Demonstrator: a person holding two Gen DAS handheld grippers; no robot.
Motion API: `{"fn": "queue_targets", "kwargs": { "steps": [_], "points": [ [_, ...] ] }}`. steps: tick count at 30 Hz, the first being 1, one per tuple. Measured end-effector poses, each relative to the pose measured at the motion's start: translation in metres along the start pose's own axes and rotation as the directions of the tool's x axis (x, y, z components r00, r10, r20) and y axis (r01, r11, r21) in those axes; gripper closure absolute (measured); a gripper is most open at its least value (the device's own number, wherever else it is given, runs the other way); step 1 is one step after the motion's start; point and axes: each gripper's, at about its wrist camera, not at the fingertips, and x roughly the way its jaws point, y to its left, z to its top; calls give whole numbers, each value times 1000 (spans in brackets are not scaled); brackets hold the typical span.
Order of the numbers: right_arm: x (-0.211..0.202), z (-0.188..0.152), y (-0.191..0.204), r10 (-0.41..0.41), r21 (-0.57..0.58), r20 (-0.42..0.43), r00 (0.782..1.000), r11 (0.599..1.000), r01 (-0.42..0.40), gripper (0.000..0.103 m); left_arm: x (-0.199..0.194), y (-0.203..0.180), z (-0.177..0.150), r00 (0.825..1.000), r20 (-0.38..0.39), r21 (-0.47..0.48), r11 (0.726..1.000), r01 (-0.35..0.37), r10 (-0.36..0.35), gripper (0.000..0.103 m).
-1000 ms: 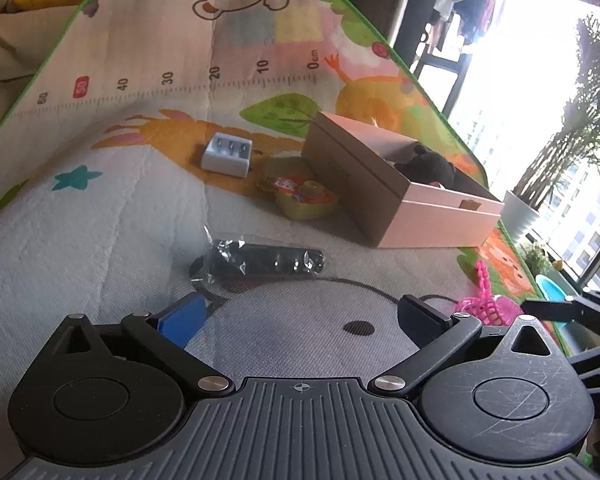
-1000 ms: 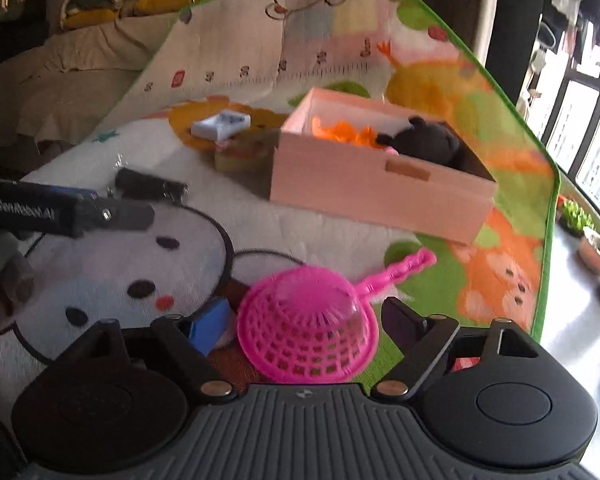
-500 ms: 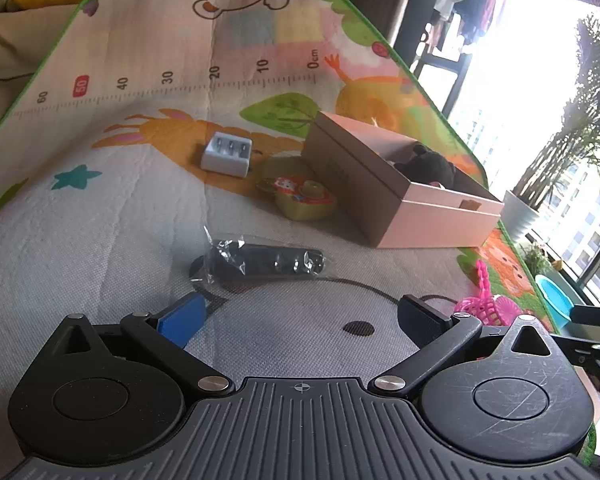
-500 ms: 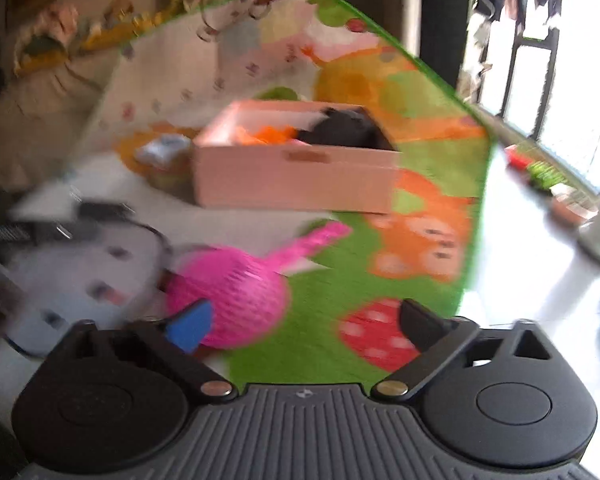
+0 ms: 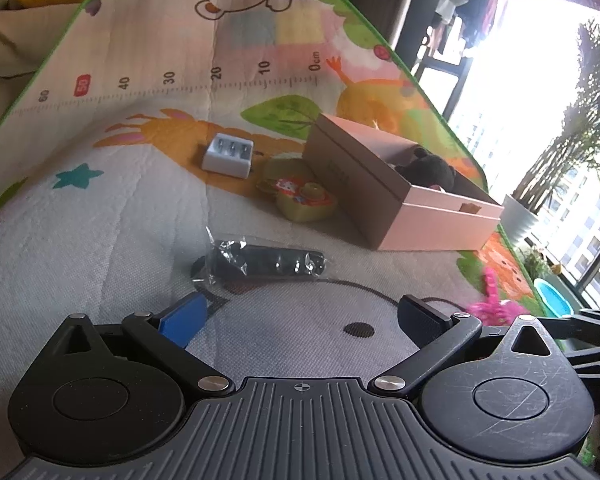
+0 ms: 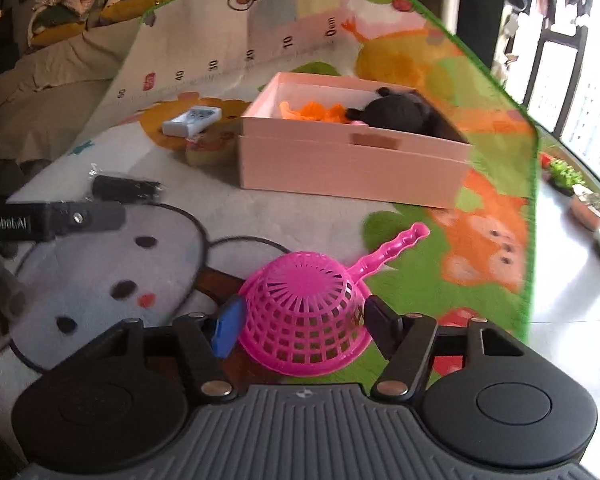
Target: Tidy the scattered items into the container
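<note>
Right claw (image 6: pixel 300 326): sitting low over the mat (image 6: pixel 100 264), its fingers closing in around the pink strainer (image 6: pixel 304 320); both pads are lying right at the strainer's sides, but whether they are already pressing on it cannot be told.
Pink strainer: lying upside down on the mat, dome up, handle pointing away toward the box (image 6: pixel 352 164); well apart from the box.
Left claw (image 5: pixel 300 316): hovering over the mat with its fingers spread wide apart, gripping nothing.
Box: standing open on the mat, already holding a black plush (image 6: pixel 404 114) and something orange (image 6: pixel 316 112).
Wrapped black item (image 5: pixel 264 264): lying in clear plastic on the mat just ahead of the left claw, not touching it.
White charger (image 5: pixel 229 155): resting on the mat, left of the box and apart from it.
Yellow toy (image 5: pixel 304 198): sitting just beside the box's near-left corner; whether it is touching the wall cannot be told.
Mat: covering the floor, carrying all the loose things.
</note>
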Motion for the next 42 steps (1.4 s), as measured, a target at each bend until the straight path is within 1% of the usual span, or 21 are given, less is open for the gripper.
{"fn": "queue_targets", "kwargs": {
  "steps": [2,3,5,7,9,11,13,16,20,21,22,23,29,30,31,32,33,36,39,41,42],
  "points": [
    [-4,-8,-9,-39,17,13,999,999,39,38,1,-9,1,999,-9,51,997,-49,50,0],
    [-6,-11,-13,-44,28,20,999,999,44,38,1,-13,2,997,-2,82,993,-83,83,0],
    [-7,-16,-18,-45,45,35,998,998,43,33,4,-22,5,991,23,140,981,-135,133,0],
    [-5,-17,-18,-70,43,49,996,997,68,20,12,-28,11,981,36,178,965,-192,188,0],
    [-3,-19,-15,-89,29,68,994,996,87,15,22,-32,18,969,34,179,952,-249,246,0],
    [-2,-21,-14,-89,27,82,993,996,87,11,30,-34,23,963,25,177,947,-269,269,0],
    [-1,-24,-17,-85,48,87,993,996,81,5,39,-38,26,962,9,195,943,-271,274,0],
    [1,-25,-23,-63,82,86,994,995,56,5,51,-44,26,953,-4,231,928,-292,302,0],
    [0,-26,-24,-49,83,96,994,996,41,5,57,-45,28,953,-23,239,927,-288,302,0],
    [0,-27,-24,-48,82,99,994,996,40,5,57,-45,28,952,-25,240,927,-289,304,2],
    [-1,-27,-24,-46,82,100,994,996,38,5,57,-45,28,952,-25,242,926,-290,305,10],
    [-1,-27,-24,-44,81,102,994,996,36,5,57,-45,27,953,-25,244,926,-288,303,12],
    [-3,-27,-20,-20,46,115,993,999,14,5,48,-44,23,962,-27,239,936,-259,273,13],
    [-5,-27,-18,-8,29,124,992,1000,5,7,44,-44,20,964,-27,239,938,-250,263,13],
    [-6,-28,-17,5,16,129,992,1000,-7,13,40,-44,17,967,-25,239,941,-240,253,13],
    [-7,-28,-15,21,7,129,991,1000,-22,17,35,-44,14,971,-25,236,945,-226,239,13],
    [-7,-27,-14,33,0,126,992,999,-34,27,31,-43,12,974,-27,231,949,-213,225,13],
    [-11,-26,-10,70,-46,117,991,997,-65,27,21,-45,6,981,-18,234,954,-186,196,12],
    [-20,-29,-7,109,-151,103,989,984,-92,27,17,-46,3,984,-4,242,955,-170,176,12],
    [-28,-32,-12,92,-201,92,991,977,-72,20,17,-45,3,985,0,237,957,-168,173,12],
    [-31,-33,-17,67,-213,88,994,976,-47,16,17,-44,3,985,0,230,959,-165,170,12]
  ]
}}
